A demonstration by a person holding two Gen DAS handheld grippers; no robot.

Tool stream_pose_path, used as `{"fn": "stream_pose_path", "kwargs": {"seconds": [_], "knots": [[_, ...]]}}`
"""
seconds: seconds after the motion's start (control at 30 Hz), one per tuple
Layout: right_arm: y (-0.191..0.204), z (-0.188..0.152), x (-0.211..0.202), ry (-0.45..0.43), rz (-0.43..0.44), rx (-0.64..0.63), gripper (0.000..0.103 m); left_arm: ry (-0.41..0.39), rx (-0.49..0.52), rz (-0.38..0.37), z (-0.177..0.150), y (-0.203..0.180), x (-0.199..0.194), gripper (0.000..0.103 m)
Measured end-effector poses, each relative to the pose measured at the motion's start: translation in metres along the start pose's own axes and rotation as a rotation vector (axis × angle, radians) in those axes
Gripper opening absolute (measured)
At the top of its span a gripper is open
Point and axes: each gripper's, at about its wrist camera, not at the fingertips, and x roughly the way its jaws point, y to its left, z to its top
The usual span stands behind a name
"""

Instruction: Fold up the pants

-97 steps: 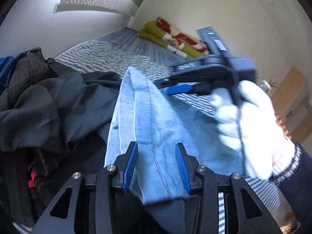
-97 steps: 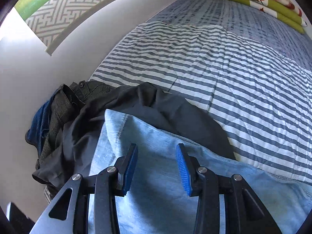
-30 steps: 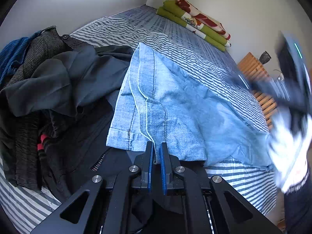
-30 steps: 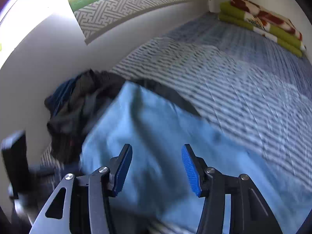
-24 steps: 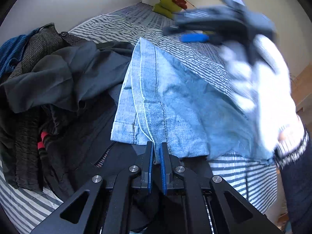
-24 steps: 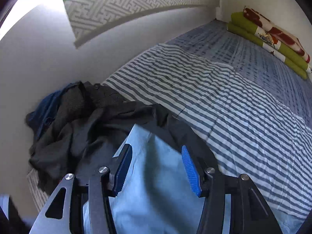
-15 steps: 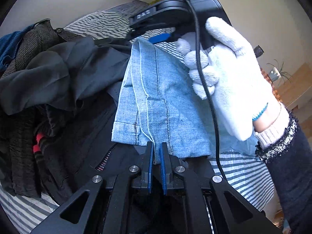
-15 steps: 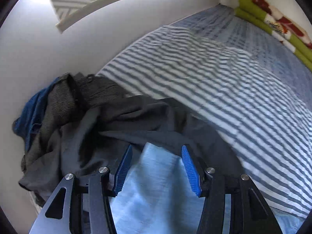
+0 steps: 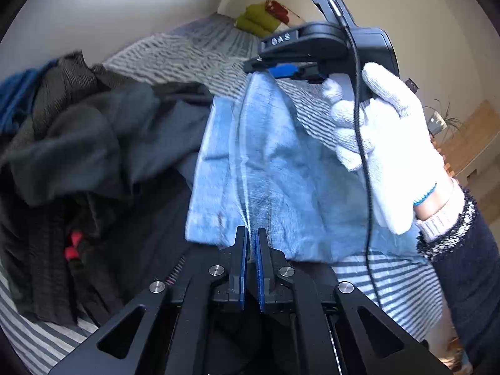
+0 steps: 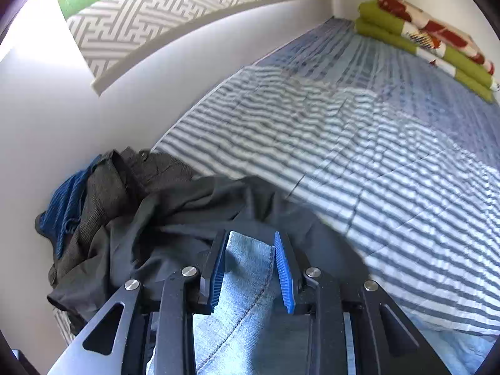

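A bed [image 10: 390, 187] with a grey-and-white striped cover fills the room, lit in bright patches. Plain pale walls [image 10: 47, 125] meet at its far corner, one bearing a panel with a geometric maze pattern [image 10: 162, 15]. Slatted wooden furniture [image 9: 468, 153], perhaps shelving, stands blurred beside a small potted plant [image 9: 443, 122].

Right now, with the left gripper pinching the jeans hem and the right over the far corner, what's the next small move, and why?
Probably let the right gripper finish closing: its jaws are closing with the jeans corner between them, while the left gripper is shut on the near hem.
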Motion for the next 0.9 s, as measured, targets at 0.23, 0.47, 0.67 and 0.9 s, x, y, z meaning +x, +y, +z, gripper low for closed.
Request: {"fn": "stream_pose_path", "kwargs": {"seconds": [0.23, 0.47, 0.67, 0.9], "knots": [[0.012, 0.026, 0.021, 0.005, -0.041, 0.001, 0.027, -0.026, -0.040, 0.009, 0.017, 0.022, -0.002, 0.005], [0.018, 0.029, 0.056, 0.026, -0.096, -0.055, 0.028, 0.051, -0.080, 0.087, 0.013, 0.042, 0.024, 0.005], [-0.036, 0.006, -0.058, -0.085, -0.026, 0.000, 0.043, -0.007, -0.079, 0.159, 0.015, 0.032, -0.005, 0.009], [-0.186, -0.124, -0.233, -0.180, -0.077, 0.106, 0.053, -0.049, 0.033, 0.096, 0.004, -0.054, -0.031, 0.015]]}}
